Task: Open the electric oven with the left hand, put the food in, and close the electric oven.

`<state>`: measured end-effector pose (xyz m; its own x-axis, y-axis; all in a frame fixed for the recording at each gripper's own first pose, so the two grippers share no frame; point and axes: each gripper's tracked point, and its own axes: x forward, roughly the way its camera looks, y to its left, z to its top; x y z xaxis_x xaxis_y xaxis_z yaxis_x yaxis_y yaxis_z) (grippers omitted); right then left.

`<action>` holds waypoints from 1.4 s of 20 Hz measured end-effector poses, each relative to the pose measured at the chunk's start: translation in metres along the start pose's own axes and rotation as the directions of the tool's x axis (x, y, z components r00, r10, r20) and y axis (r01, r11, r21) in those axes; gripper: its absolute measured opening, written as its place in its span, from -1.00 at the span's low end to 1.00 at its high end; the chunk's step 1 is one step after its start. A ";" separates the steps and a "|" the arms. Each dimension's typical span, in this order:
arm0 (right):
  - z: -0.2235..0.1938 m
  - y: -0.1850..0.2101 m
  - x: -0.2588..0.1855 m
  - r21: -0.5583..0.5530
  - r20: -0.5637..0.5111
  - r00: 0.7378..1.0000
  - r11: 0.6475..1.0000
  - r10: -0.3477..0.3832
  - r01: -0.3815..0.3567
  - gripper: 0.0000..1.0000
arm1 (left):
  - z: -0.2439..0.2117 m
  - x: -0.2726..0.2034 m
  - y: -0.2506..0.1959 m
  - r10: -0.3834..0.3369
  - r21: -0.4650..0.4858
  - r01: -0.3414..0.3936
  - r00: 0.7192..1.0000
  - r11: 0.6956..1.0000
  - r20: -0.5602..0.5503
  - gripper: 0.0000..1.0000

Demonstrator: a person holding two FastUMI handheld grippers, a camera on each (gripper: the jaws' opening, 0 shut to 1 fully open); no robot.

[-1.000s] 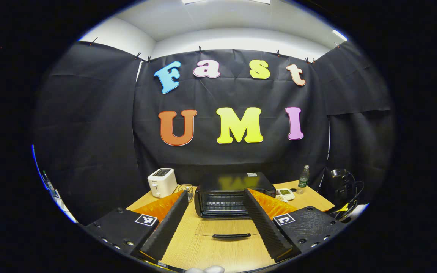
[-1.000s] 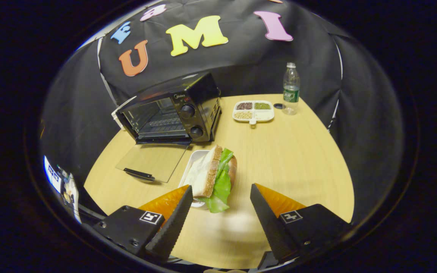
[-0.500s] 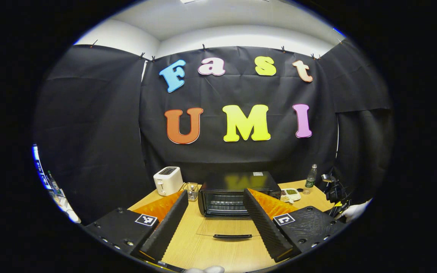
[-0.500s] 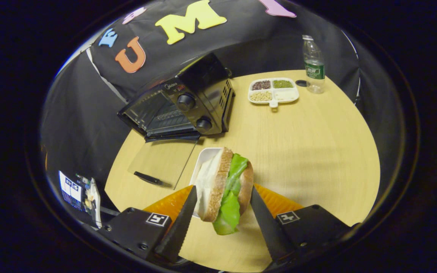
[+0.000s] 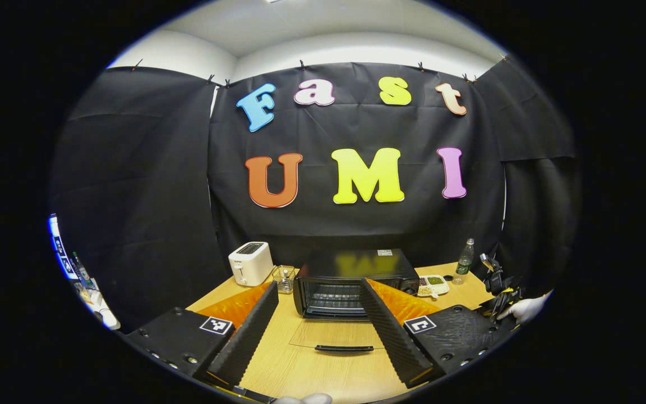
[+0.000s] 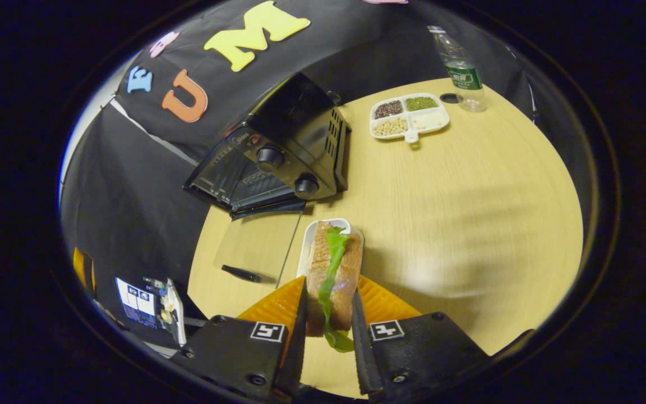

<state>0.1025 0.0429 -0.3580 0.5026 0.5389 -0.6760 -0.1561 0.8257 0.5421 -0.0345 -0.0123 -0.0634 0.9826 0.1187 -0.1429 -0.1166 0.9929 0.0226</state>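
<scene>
Right gripper [image 6: 327, 320] now clamped on the brown-bread, green-lettuce sandwich [image 6: 334, 269], above its white rectangular tray [image 6: 314, 235]; previously spread. Left gripper [image 5: 314, 331] spread, empty. Black electric oven [image 6: 284, 157] open: insertion next.

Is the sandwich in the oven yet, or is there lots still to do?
Not yet. Done: the electric oven is open, its glass door lying flat on the table. In hand: the right tool is shut on the sandwich, just over its white tray. The left tool waits open in front of the oven. Left: put the sandwich inside, then close the door.
</scene>
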 end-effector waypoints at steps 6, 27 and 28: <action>0.021 0.039 -0.026 -0.004 0.114 0.993 1.000 -0.016 0.017 -0.19 | 0.004 -0.002 0.013 -0.037 -0.004 0.037 0.999 0.999 0.011 0.91; 0.074 0.195 0.114 0.502 0.624 0.782 0.774 -0.015 -0.386 -0.21 | -0.023 -0.020 0.050 -0.200 0.053 0.203 0.978 0.978 -0.067 0.91; 0.080 0.196 0.125 0.513 0.635 0.772 0.765 -0.031 -0.390 -0.21 | -0.025 -0.018 0.050 -0.203 0.052 0.207 0.977 0.977 -0.069 0.91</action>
<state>0.2024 0.2589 -0.2963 0.9327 0.2842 -0.2222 0.1203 0.3356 0.9343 -0.0617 0.0352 -0.0841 0.9734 -0.0857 -0.2123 0.0972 0.9943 0.0442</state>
